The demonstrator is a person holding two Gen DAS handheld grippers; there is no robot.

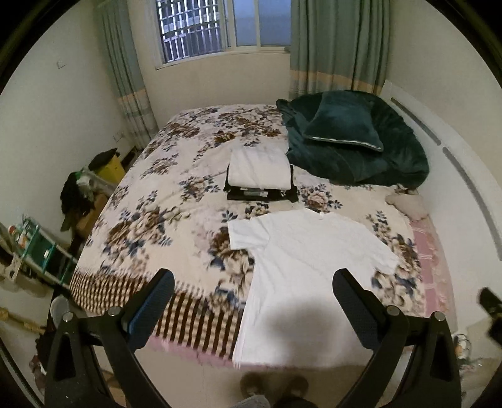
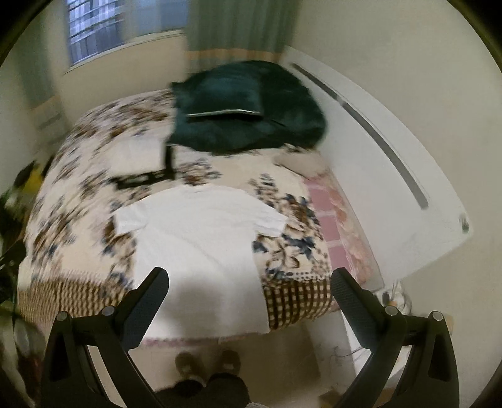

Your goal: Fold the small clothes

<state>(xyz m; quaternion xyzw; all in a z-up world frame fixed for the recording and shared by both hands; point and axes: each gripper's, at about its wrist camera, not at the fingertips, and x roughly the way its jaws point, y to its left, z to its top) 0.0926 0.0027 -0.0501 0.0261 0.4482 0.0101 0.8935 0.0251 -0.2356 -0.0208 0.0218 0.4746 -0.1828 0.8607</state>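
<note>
Left wrist view: left gripper [image 1: 253, 287] spread wide, nothing between its fingers, held above the near edge of the bed [image 1: 150, 201]. Just beyond, white T-shirt [image 1: 301, 266] laid flat on the floral bedspread, hem at the near edge, sleeves out to both sides. Further back, stack of folded clothes [image 1: 260, 175], white on top of dark, touching the dark green blanket [image 1: 354, 157] with a matching pillow [image 1: 342, 128] on it. Right wrist view, blurred: right gripper [image 2: 250, 279] likewise wide apart and apparently empty, above the same shirt's lower half. Behind the bed, window [image 1: 207, 28] and curtains [image 1: 335, 47].
</note>
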